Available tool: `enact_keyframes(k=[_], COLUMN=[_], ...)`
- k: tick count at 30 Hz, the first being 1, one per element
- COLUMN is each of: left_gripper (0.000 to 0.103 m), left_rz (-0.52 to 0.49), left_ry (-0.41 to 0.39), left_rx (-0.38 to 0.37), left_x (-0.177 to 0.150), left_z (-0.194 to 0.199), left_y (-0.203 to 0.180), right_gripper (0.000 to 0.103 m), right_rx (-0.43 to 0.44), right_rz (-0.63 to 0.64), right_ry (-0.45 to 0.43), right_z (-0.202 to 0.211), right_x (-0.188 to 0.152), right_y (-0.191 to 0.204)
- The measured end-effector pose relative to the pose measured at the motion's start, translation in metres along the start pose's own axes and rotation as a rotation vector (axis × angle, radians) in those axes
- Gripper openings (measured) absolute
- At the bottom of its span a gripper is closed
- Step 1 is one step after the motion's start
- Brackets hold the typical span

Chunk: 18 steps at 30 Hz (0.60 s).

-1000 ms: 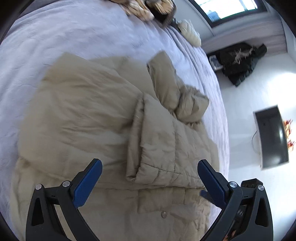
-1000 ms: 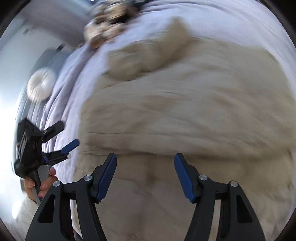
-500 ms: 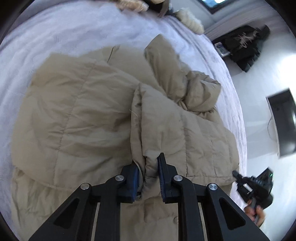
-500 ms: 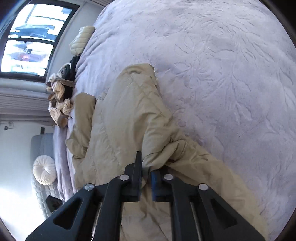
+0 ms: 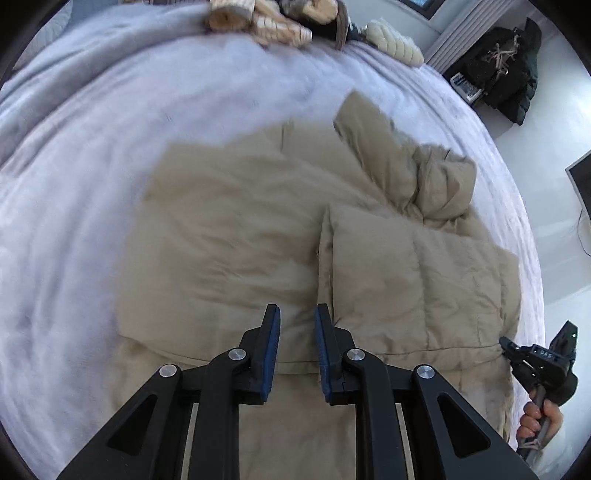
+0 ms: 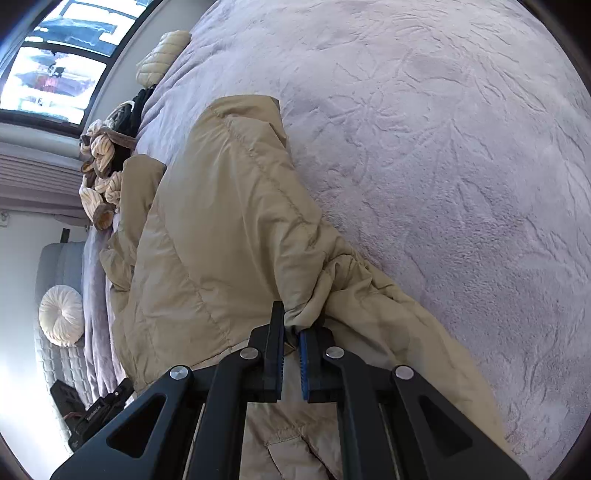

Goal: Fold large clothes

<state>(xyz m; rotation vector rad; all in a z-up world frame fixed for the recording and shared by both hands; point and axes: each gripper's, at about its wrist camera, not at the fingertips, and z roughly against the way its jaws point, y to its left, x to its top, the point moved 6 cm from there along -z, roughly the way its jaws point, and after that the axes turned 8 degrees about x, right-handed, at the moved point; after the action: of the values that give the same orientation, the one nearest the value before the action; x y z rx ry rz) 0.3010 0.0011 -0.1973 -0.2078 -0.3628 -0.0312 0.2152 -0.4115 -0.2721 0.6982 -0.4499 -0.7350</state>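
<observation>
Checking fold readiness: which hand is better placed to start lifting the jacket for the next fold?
Right. The right tool is shut on a bunched edge of the jacket; the left tool hovers over it with nothing between its pads.

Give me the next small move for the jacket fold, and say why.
Probably lift the right hand-held gripper slightly, carrying its pinch inward over the jacket. Its jaws are shut on a bunched edge beside the bedspread, while the left hand-held gripper sits at the folded panel, grip unclear.

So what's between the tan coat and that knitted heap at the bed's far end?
Nothing but bare lilac bedspread, seen in the left wrist view between the coat and the knitted heap.
</observation>
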Motion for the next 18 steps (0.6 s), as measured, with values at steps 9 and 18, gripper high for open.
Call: enact_keyframes(k=[9, 18], left_gripper=[0.021, 0.021], left_rz=[-0.089, -0.063], left_ry=[0.008, 0.006], left_rx=[0.005, 0.081], left_x=[-0.009, -0.001], left_z=[-0.021, -0.054], left_y=[-0.053, -0.048], right_gripper=[0.014, 0.060], right_rx=[-0.024, 0.098], right_rz=[0.109, 0.076], right_ry=[0.091, -0.064], right_z=[0.024, 0.044], right_x=[-0.011, 0.068], right_y=[0.025, 0.027])
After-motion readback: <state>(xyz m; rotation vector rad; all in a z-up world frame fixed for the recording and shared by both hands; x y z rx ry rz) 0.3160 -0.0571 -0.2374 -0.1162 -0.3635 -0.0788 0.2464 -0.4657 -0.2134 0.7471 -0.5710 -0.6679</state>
